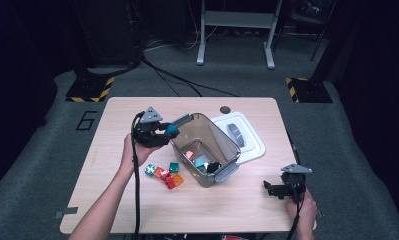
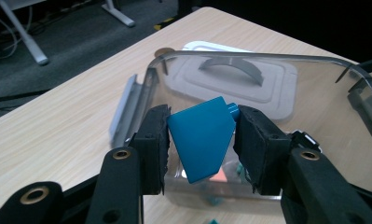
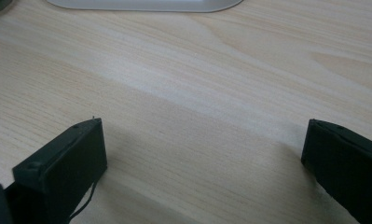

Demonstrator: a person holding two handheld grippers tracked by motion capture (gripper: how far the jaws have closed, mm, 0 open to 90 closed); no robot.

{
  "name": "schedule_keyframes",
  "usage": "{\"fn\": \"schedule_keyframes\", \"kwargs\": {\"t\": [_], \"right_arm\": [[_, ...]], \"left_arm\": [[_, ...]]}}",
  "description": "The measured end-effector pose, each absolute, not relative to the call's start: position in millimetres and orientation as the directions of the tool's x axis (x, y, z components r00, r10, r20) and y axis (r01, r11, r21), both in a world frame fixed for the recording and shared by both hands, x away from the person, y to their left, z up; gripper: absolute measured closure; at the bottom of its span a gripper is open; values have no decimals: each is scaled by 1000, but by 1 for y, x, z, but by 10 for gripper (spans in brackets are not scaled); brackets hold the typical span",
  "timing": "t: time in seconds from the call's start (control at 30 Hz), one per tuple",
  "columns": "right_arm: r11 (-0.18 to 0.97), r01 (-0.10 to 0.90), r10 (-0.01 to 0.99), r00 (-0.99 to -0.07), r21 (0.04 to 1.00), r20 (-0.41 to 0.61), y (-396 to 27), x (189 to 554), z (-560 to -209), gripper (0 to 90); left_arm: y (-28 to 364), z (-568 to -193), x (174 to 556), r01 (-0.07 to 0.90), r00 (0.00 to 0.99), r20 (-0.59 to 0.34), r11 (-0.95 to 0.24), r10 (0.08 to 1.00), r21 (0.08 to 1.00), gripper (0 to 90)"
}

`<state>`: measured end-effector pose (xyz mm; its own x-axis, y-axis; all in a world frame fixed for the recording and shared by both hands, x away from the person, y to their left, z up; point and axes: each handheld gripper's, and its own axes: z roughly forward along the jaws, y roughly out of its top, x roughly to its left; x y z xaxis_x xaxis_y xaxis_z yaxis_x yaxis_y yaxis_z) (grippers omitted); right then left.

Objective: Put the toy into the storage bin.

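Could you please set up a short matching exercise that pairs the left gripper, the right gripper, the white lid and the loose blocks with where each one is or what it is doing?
Things:
1. left gripper
2. right gripper
3. white lid
4. loose blocks

Places or states:
A. lying flat on the table just beyond the clear bin
B. jaws wide apart over bare wood, holding nothing
C. clamped on a teal block at the bin's rim
D. clustered on the table beside the bin, near the left forearm

Pairs: 1-C, 2-B, 3-A, 4-D
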<state>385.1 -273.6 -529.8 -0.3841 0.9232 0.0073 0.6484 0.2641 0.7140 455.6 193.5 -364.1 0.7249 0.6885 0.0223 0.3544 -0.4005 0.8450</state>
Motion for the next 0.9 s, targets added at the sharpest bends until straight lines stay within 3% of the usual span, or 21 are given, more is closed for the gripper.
{"fn": "schedule_keyframes", "kwargs": {"t": [0.5,0.9], "right_arm": [[261,649,924,-381,715,8,-273,385,-530,0],[264,648,923,-384,714,7,-274,385,-530,0]], "left_arm": [[179,-390,485,408,731,1,-438,683,801,555],[183,-403,492,419,718,51,-490,694,764,555]]}}
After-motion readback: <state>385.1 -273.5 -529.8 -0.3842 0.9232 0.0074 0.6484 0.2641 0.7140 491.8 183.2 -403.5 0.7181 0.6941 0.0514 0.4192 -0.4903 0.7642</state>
